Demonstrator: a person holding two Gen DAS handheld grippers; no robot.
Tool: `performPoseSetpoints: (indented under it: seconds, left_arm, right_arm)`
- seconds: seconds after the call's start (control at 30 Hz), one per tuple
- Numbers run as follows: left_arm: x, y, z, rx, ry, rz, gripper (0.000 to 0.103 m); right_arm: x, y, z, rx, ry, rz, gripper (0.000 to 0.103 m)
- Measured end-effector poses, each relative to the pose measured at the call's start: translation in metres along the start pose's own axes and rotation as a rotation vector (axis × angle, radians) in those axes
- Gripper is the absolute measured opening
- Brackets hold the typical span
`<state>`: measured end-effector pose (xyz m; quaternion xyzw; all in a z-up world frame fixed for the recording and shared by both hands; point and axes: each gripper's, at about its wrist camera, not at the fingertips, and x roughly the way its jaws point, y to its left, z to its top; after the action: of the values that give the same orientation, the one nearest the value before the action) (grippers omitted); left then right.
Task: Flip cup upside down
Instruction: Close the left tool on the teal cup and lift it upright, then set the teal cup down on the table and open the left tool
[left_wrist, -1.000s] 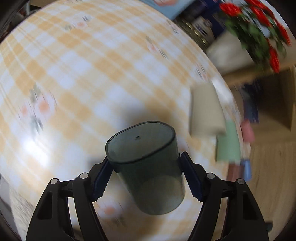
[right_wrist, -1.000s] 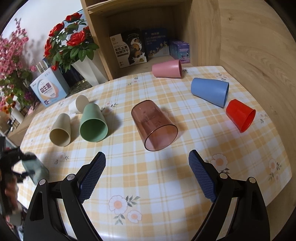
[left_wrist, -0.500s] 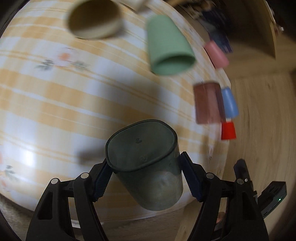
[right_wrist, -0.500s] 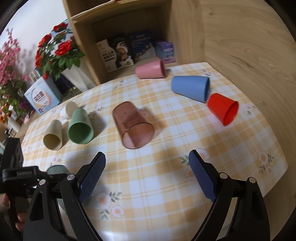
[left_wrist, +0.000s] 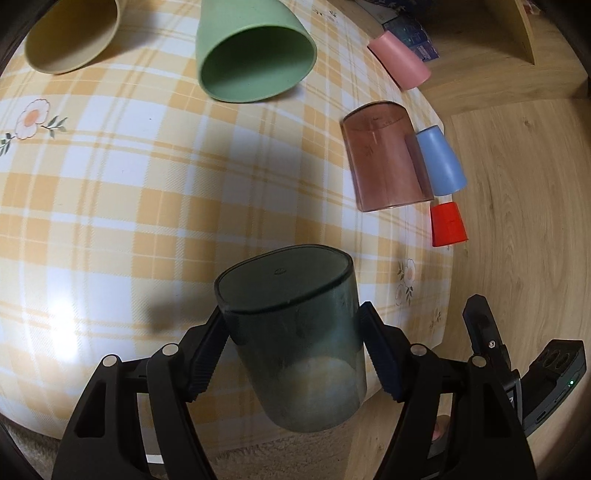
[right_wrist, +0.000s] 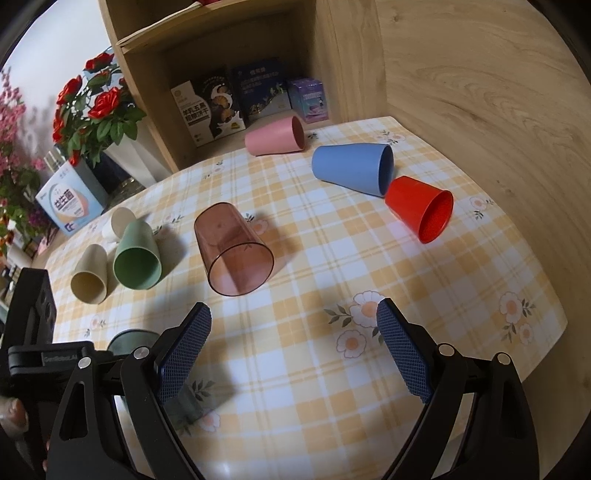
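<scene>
Since a second ago my left gripper (left_wrist: 293, 345) has swung the dark cup (left_wrist: 295, 332) round, base-up, clamped, over the table's (left_wrist: 147, 184) near edge. Flip nearly done; next, lower it rim-down. Right gripper (right_wrist: 293, 350) gapes empty.

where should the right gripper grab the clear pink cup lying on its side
Grip the clear pink cup across its round wall about midway along, coming from above with the open right gripper, one finger on each side. It lies on the table with its mouth toward the gripper and its base pointing away. The sides look free: the green cup lies apart on its left.
</scene>
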<state>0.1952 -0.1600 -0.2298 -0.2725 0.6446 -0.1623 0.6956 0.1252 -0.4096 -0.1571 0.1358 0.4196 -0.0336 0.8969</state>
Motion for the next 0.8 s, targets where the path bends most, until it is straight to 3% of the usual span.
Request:
performPoseSetpoints:
  seconds: [0.43,0.67,0.8]
  left_arm:
    - [-0.006,0.004,0.005,0.041,-0.039,0.016,0.070]
    - [-0.042,0.005,0.002,0.081,-0.123,0.019,0.077]
    - [-0.068,0.008,-0.005,0.136,-0.217,0.097,0.082]
  right_arm:
    - [-0.005,0.010,0.000,-0.017,0.004,0.000,0.088]
    - [-0.018,0.017,0.000,-0.030,-0.007,-0.004,0.088]
    - [-0.025,0.026,-0.003,-0.050,-0.013,-0.001,0.088]
